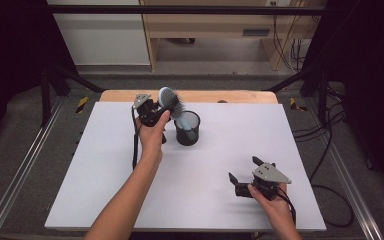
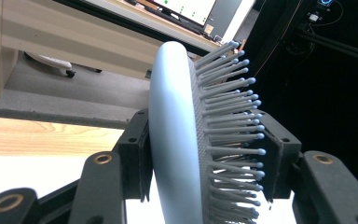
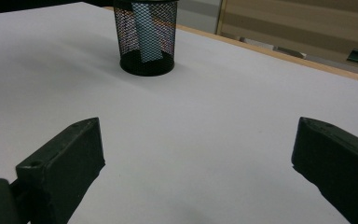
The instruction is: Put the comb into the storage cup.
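the white worktop (image 1: 190, 165) carries little: a black mesh cup (image 1: 187, 128) standing upright toward its far side, left of centre. the left gripper (image 1: 156, 109) is raised just beside and above the cup, its jaws closed on the head of a pale blue hairbrush (image 1: 170, 102), one jaw on the smooth back and the other against the bristles. the brush slants down to the right with its handle inside the cup, which looks like a brush being lowered into, or drawn out of, its holder; gripping the wide head leaves the narrow handle free to pass the rim. the right gripper (image 1: 244, 176) rests low on the near right of the worktop, well apart from the cup, jaws spread wide and empty, seemingly waiting.

the left gripper view shows the clamp on the hairbrush (image 2: 177, 140) close up, bristles pressed by one jaw. the right gripper view shows the blue handle through the mesh cup (image 3: 144, 37), reaching near the bottom.
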Demonstrator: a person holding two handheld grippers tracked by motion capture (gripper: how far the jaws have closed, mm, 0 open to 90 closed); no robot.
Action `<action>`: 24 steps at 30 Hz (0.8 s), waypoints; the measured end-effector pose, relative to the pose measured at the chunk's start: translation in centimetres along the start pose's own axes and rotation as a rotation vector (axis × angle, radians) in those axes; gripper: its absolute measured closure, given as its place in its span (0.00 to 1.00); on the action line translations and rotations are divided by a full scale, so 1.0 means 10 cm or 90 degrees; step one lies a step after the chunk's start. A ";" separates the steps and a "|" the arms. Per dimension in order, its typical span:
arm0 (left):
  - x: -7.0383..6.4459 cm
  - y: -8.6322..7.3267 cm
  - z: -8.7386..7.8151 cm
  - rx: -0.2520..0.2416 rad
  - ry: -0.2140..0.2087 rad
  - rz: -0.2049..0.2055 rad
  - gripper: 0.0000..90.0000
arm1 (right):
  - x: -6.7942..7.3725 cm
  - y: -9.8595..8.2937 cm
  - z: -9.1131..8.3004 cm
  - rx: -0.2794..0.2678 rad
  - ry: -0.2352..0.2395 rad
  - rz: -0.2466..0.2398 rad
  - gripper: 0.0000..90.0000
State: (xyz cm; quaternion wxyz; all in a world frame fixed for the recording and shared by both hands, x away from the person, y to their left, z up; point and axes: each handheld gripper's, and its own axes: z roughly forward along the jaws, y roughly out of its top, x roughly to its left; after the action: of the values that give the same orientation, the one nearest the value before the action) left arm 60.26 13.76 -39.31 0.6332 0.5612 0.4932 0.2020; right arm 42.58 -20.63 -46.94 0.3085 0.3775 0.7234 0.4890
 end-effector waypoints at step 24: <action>0.07 0.00 -0.03 0.003 0.008 -0.013 0.49 | 0.00 0.00 0.00 0.002 0.002 -0.001 0.03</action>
State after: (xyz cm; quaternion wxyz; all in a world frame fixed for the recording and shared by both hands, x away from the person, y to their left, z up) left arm 60.30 14.46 -39.59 0.6309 0.5563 0.5034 0.1978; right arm 42.58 -20.58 -46.98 0.3070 0.3766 0.7251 0.4880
